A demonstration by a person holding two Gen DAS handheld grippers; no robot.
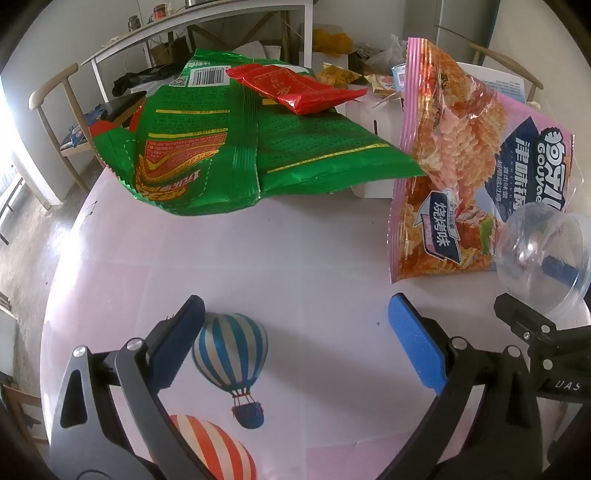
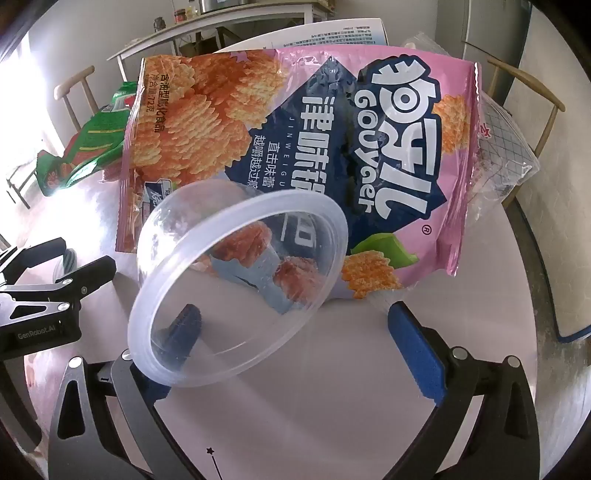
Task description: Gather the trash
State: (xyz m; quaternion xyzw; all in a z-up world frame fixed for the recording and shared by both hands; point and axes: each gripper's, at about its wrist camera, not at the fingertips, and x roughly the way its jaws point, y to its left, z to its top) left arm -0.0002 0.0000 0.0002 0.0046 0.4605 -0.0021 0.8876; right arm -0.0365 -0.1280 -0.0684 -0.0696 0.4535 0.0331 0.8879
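Trash lies spread on the bench [image 1: 280, 266]: a green snack bag [image 1: 236, 147] far left with a red wrapper [image 1: 299, 88] on top, and a pink chip bag [image 2: 295, 147] propped upright at right. A clear plastic cup [image 2: 240, 288] is tipped on its side just before the pink bag, its mouth over the left finger of the right gripper [image 2: 295, 332], seemingly hooked there rather than pinched; those jaws stand spread wide. The left gripper [image 1: 295, 328], jaws likewise spread and empty, hovers over bare bench, likely lined up for the green bag.

Home dining room: round bench [image 1: 280, 236] with balloon-print cloth, wooden chairs [image 1: 55, 107], side table [image 1: 207, 22] bearing jars.
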